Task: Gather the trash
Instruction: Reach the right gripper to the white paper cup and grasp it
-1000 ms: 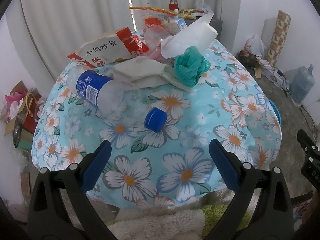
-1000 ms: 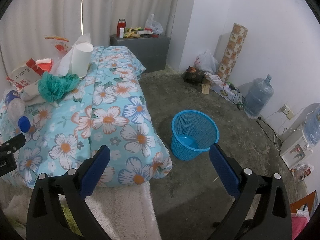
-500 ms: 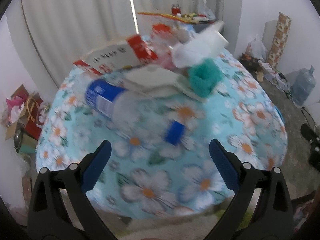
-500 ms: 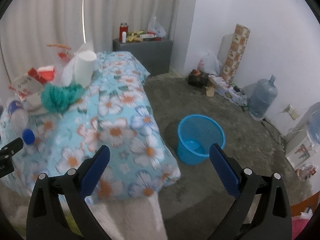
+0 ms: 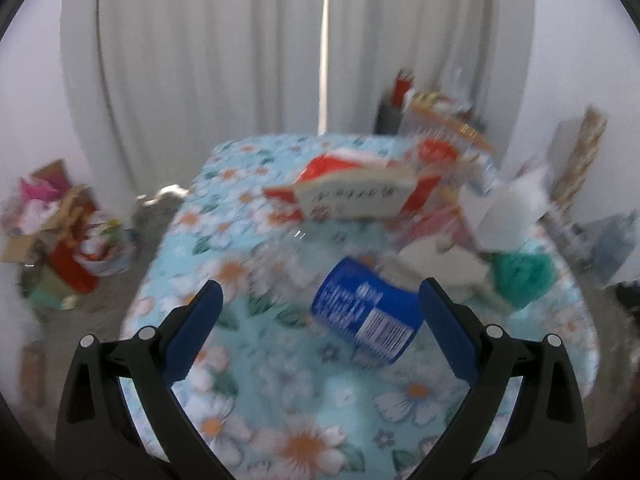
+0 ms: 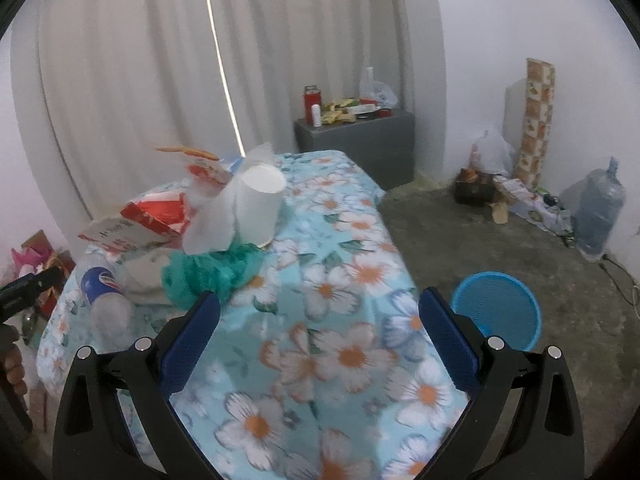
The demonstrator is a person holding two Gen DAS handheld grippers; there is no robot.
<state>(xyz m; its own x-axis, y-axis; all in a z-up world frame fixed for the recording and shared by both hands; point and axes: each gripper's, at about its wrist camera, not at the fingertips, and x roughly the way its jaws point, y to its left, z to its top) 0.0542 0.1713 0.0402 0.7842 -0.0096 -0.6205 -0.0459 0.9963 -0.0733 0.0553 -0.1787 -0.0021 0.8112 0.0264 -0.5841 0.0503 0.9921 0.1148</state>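
Near the bench's (image 6: pixel 360 264) left edge lies a blue-labelled bottle (image 5: pixel 366 322), framed by the wide-spread left tongs (image 5: pixel 320 320), probably the first pickup. Right tongs (image 6: pixel 320 324) hover wide, empty.

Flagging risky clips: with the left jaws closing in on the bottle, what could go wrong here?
The plastic bottle lies on its side on the floral cloth, so a nudge from the open left gripper may roll it away. The left view is motion-blurred, so aim may be off. The blue basket stands on the floor beyond the table, a long carry.

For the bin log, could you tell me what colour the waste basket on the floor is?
Blue; the waste basket shows best in the right wrist view.
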